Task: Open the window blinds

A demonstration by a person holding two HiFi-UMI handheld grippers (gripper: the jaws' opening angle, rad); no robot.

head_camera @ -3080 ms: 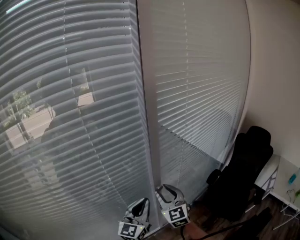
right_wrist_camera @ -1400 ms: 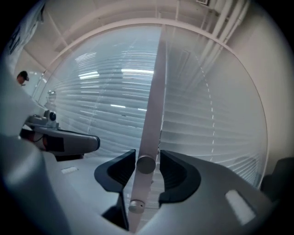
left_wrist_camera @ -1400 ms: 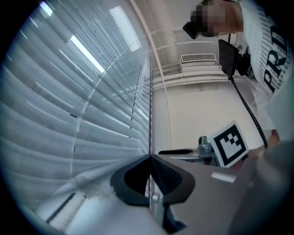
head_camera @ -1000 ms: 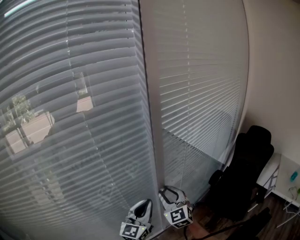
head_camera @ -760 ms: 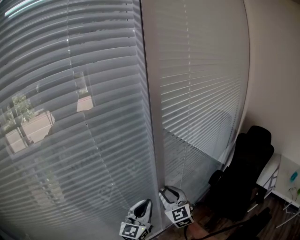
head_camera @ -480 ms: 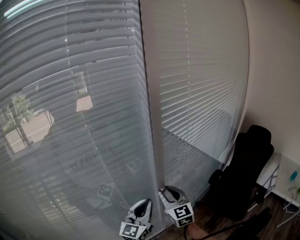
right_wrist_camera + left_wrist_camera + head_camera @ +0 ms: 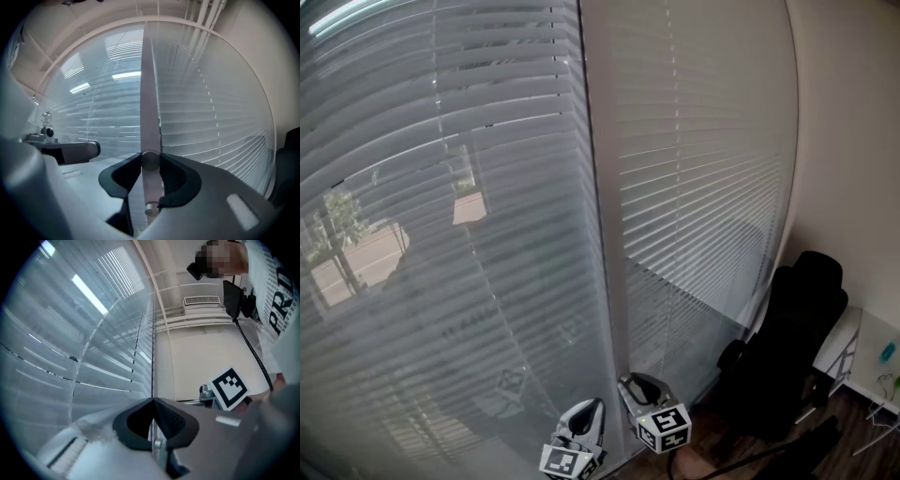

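Two slatted blinds hang side by side: the left blind (image 7: 441, 234) and the right blind (image 7: 703, 187), with a pale upright frame post (image 7: 605, 234) between them. The left blind's slats are tilted partly open, and a tree and pavement show through. My right gripper (image 7: 630, 381) (image 7: 150, 161) points at the post's foot, shut on a pale upright tilt wand (image 7: 146, 93) whose round part sits between the pads. My left gripper (image 7: 592, 405) (image 7: 152, 400) is beside it with jaw tips together. A thin line rises from them; whether it is pinched I cannot tell.
A black office chair (image 7: 787, 347) stands right of the windows, with a white table (image 7: 874, 361) and wood floor (image 7: 848, 431) beyond it. A cream wall (image 7: 853, 141) bounds the right side. A person's white shirt (image 7: 276, 296) fills the left gripper view's right edge.
The left blind's slats have tilted further open, so more shows through its lower part. The right gripper's marker cube has rolled. Neither gripper has shifted place.
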